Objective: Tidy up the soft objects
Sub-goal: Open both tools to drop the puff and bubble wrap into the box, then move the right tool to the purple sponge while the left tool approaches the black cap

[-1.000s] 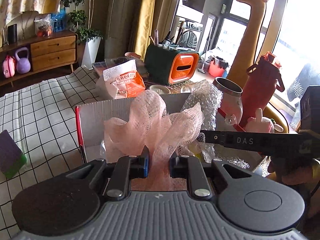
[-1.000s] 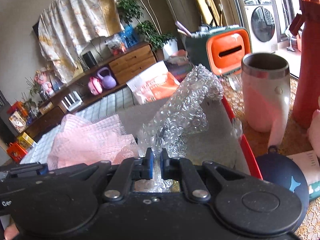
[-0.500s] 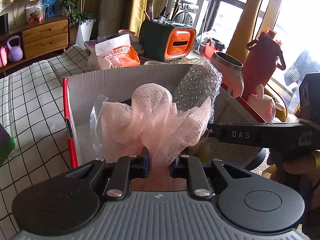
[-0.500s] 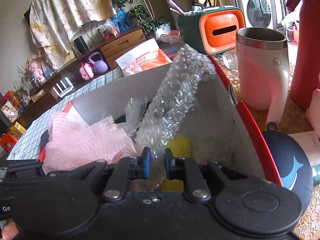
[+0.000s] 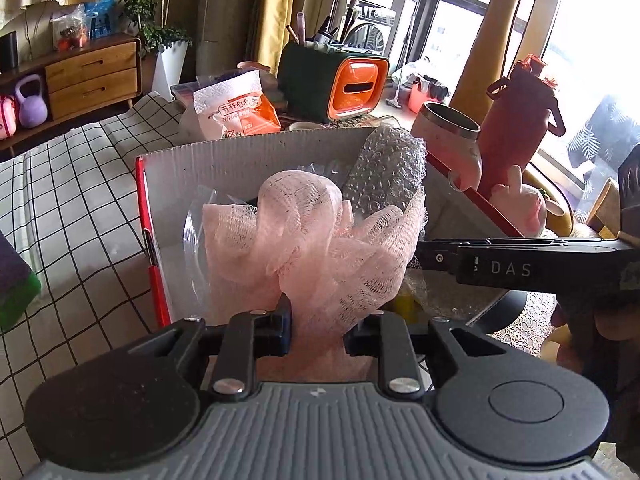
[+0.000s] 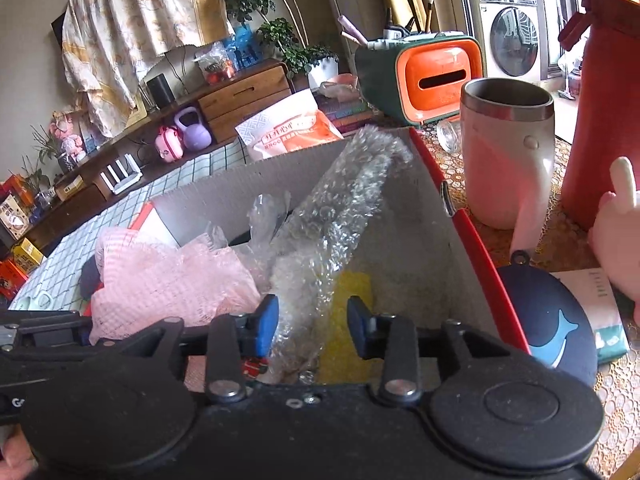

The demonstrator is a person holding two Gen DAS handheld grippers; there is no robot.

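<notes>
A grey cardboard box with red edges [image 5: 224, 160] [image 6: 424, 216] stands on the table. My left gripper [image 5: 318, 330] is shut on a pink mesh bath sponge [image 5: 320, 240] and holds it over the box; the sponge also shows in the right wrist view [image 6: 172, 280]. My right gripper [image 6: 312, 322] is open, with its jaws apart either side of a roll of bubble wrap [image 6: 332, 216] that leans inside the box against its far wall. The bubble wrap also shows behind the sponge [image 5: 384, 168]. A yellow sponge [image 6: 352, 292] lies on the box floor.
Right of the box stand a pink steel-rimmed mug [image 6: 508, 152], a red bottle [image 6: 608, 92] and a dark blue whale pouch [image 6: 552, 328]. Behind it are an orange snack bag [image 5: 236, 112] and a green-orange organizer [image 5: 340, 84]. A checked cloth [image 5: 72, 200] lies to the left.
My right gripper has opened and let go of the bubble wrap, which now rests in the box. Both grippers have come lower over the box; the left still holds the pink sponge.
</notes>
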